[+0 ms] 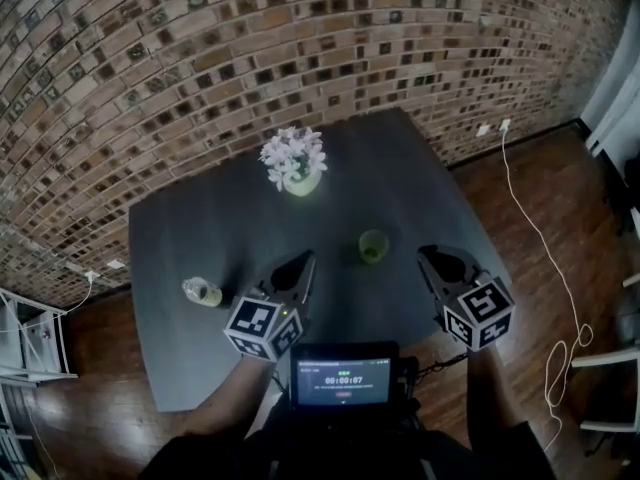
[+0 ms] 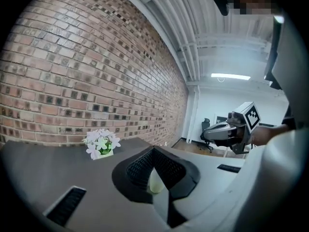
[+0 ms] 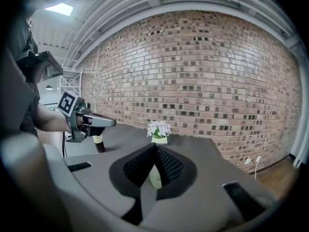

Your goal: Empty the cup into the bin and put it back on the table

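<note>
A small pale-green cup (image 1: 373, 246) stands upright on the dark grey table (image 1: 200, 228), near its front edge. My left gripper (image 1: 308, 258) hovers to the cup's left and my right gripper (image 1: 425, 253) to its right; neither touches it. Both point toward the brick wall. In the left gripper view the jaws meet at their tips (image 2: 153, 150), with the cup (image 2: 155, 182) showing beyond them. The right gripper's jaws (image 3: 155, 146) are also shut and empty, the cup (image 3: 155, 177) ahead of them. No bin is in view.
A pot of white flowers (image 1: 295, 160) stands at the table's far middle. A small bottle (image 1: 202, 291) is at the front left. A white cable (image 1: 540, 238) trails over the wood floor on the right, beside a white chair (image 1: 610, 368). A shelf (image 1: 30, 338) stands at the left.
</note>
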Tool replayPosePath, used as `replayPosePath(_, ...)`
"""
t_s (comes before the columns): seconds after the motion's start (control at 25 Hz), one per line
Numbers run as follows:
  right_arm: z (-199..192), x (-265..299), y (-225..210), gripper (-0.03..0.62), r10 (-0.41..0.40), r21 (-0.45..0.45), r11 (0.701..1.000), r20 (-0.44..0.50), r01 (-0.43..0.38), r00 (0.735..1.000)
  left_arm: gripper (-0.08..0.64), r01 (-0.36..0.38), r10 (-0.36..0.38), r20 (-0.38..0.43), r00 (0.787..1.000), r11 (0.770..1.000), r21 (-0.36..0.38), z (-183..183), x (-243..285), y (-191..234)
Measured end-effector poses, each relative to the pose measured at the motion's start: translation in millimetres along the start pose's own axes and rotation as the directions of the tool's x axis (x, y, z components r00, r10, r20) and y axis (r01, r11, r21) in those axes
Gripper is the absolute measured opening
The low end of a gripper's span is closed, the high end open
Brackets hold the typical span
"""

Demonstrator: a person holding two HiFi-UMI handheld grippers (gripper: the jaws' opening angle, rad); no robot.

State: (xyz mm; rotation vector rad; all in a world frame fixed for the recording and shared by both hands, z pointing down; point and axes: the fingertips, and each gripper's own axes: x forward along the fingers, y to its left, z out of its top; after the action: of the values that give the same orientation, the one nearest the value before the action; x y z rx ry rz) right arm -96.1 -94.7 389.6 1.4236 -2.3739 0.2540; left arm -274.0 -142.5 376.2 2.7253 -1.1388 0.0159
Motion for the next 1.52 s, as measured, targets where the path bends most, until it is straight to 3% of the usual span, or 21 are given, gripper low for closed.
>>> replayPosePath(0.4,-17,51,-14,0.002,0.049,-0.019,0.998,-0.126,-0.052,0.991,0.000,-0.014,0.010,-0.055,0.998,0.997,-0.081,-21,25,28)
replayPosePath(0.6,-40,77,-19,0.002,0.073,-0.005,0.997,-0.207,-0.075,0.976,0.000,-0.010,0.001,-0.139,0.990,0.998,-0.067,-47,42,37)
replayPosePath(0.88,-86,105,-26,0.002,0.112,0.010,0.993,-0.331,-0.115,0.937,0.000,-0.035,0.020,-0.238,0.971,0.998,-0.061,-89,65,51)
replayPosePath(1.12,-121,125,-22,0.003,0.124,-0.087,0.980,-0.445,-0.181,0.887,0.001,-0.054,0.031,-0.346,0.938,0.997,-0.056,-131,82,55)
replayPosePath(1.2,-128,133,-20,0.090,0.140,-0.093,0.975,-0.448,-0.202,0.883,0.000,-0.053,0.024,-0.371,0.928,0.996,-0.069,-143,86,54)
replayPosePath(1.32,-135,142,-17,0.140,0.180,-0.063,0.971,-0.435,-0.229,0.882,0.000,-0.064,0.030,-0.395,0.918,0.995,-0.072,-156,88,54)
replayPosePath(1.4,-141,145,-15,0.227,0.215,-0.030,0.967,-0.429,-0.251,0.877,0.000,-0.079,0.049,-0.414,0.909,0.995,-0.055,-165,88,56)
replayPosePath(1.52,-148,148,-16,0.279,0.244,-0.017,0.961,-0.419,-0.276,0.875,0.002,-0.099,0.070,-0.440,0.895,0.994,-0.042,-180,88,59)
